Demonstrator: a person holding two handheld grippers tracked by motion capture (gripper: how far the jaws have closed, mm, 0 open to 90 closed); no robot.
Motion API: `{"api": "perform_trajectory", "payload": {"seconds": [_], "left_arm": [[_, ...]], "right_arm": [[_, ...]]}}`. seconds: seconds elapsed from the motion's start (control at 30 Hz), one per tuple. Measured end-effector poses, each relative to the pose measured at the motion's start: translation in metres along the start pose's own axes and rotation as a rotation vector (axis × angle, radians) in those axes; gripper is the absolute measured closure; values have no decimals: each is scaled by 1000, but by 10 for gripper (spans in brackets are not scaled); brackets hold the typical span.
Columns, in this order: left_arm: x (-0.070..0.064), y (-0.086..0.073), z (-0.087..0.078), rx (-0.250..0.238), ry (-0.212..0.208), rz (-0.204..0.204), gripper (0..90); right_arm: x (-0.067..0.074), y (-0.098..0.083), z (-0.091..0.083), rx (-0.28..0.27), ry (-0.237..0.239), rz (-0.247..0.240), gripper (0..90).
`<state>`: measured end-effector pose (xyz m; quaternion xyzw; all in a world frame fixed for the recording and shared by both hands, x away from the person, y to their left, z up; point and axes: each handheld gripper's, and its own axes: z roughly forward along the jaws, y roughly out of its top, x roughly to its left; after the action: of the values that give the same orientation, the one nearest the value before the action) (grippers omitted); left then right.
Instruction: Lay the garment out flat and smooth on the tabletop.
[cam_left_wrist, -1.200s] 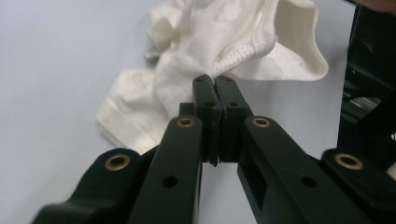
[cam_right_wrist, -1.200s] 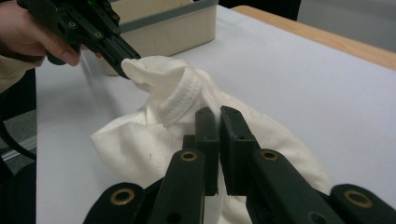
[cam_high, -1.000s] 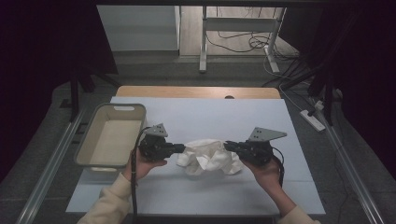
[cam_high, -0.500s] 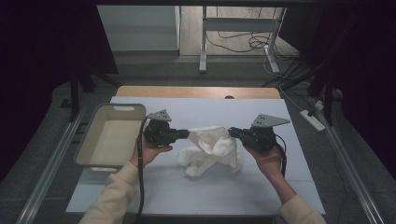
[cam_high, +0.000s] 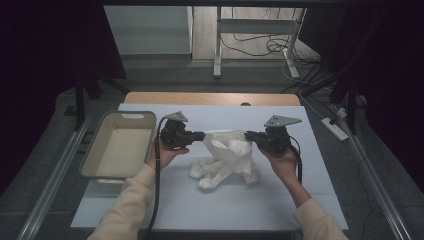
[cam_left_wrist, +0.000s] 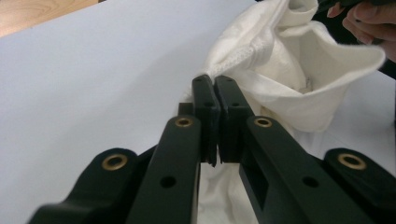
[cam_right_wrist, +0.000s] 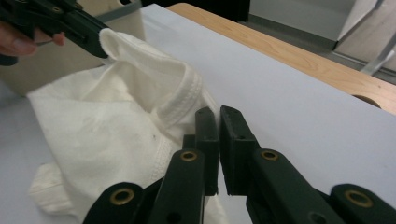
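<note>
Our left claw is clenched on a stitched hem of the white cotton garment, and our right claw pinches the ribbed edge just beside its tips. Between the two claws the top of the garment hangs stretched, and below them the rest droops onto the white tabletop. We judge it light, limp and not slippery: hems give the firmest hold. The beige bin sits outboard of our left claw.

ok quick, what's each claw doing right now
left claw: closed, pinching the hem of the white garment.
right claw: closed, pinching the garment's other edge.
</note>
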<state>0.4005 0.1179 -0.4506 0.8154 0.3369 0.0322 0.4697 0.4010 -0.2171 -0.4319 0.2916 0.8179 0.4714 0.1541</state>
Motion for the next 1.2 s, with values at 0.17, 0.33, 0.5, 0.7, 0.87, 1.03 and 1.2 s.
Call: {"api": "perform_trajectory", "payload": {"seconds": [0.17, 0.33, 0.5, 0.7, 0.87, 1.03, 1.2], "left_arm": [[5, 1, 7, -3, 27, -25, 772], [0, 1, 4, -12, 52, -12, 538], [-9, 0, -3, -19, 68, 11, 475], [-20, -4, -11, -13, 74, 27, 441], [-23, -8, -10, 10, 72, 36, 425], [-24, -11, -8, 26, 70, 32, 416], [-24, -12, -6, 31, 69, 34, 411]], "right_arm": [[-18, -5, 12, 30, -41, 38, 848], [-24, -9, 11, 2, -79, 105, 510], [-6, -1, 4, -22, -30, 55, 486], [22, 2, 11, 17, 62, 4, 480], [44, 1, 24, 60, 109, -48, 479], [54, -6, 40, 132, 110, -94, 476], [59, -13, 50, 194, 54, -140, 563]]}}
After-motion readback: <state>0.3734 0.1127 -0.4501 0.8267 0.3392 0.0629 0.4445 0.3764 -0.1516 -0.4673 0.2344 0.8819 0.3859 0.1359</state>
